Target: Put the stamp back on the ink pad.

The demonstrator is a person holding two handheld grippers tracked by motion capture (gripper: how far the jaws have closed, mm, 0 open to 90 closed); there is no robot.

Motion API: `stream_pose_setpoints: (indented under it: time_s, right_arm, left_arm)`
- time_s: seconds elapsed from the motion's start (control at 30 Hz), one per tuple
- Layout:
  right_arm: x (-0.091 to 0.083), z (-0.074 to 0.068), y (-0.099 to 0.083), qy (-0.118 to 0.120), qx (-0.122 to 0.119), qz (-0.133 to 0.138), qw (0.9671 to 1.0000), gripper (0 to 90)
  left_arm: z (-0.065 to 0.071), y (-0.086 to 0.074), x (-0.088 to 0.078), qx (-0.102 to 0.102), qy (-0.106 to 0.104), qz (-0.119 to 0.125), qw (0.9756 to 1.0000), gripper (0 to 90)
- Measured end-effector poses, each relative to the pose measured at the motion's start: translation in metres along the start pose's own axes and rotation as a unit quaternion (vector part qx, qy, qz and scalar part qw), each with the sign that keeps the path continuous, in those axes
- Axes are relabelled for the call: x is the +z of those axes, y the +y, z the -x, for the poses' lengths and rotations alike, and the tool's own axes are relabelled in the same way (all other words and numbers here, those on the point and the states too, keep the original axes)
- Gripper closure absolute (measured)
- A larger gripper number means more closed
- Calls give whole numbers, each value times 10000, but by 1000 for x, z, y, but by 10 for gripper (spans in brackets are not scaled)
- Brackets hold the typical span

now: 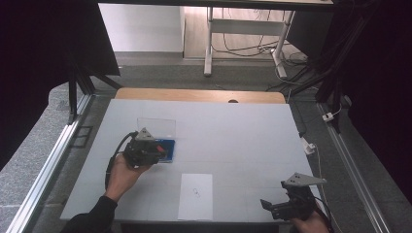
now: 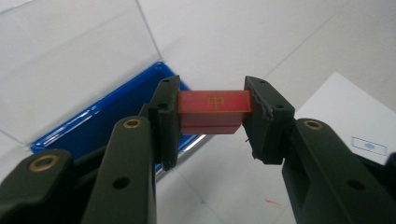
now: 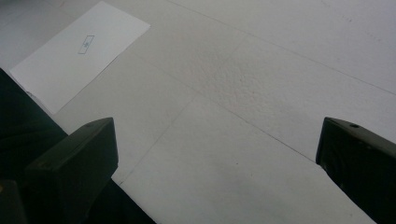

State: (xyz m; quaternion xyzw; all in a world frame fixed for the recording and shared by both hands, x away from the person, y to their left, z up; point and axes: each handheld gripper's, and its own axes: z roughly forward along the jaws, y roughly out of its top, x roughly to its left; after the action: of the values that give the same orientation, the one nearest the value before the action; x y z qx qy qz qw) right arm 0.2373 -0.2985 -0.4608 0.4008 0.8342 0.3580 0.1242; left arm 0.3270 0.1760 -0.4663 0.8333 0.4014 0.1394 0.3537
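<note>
We see the left claw (image 2: 212,114) pinching a small red rectangular stamp (image 2: 214,111) with a gold character on its smooth face, held just above the blue ink pad (image 2: 100,122) in its clear hinged-lid case (image 1: 155,127); inking looks done, we judge, and pressing onto paper remains. The right claw (image 3: 217,154) rests spread over the matte grey worktop (image 3: 261,70), beside a white sheet (image 1: 195,196) bearing a faint, illegible mark.

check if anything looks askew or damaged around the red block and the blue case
Nothing stands out. The left tongs grip the red block squarely by its two ends, level, above the table. The blue case lies flat with its clear lid standing open, and the white paper lies flat and uncreased.
</note>
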Motion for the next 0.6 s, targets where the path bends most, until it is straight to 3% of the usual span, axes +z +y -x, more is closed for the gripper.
stream_pose_setpoints:
  time_s: [0.6]
  right_arm:
    - [1, 0, 0, 7, 9, -13, 10000, 0]
  left_arm:
    - [-31, -2, 10, -260, 291, -18, 9992, 581]
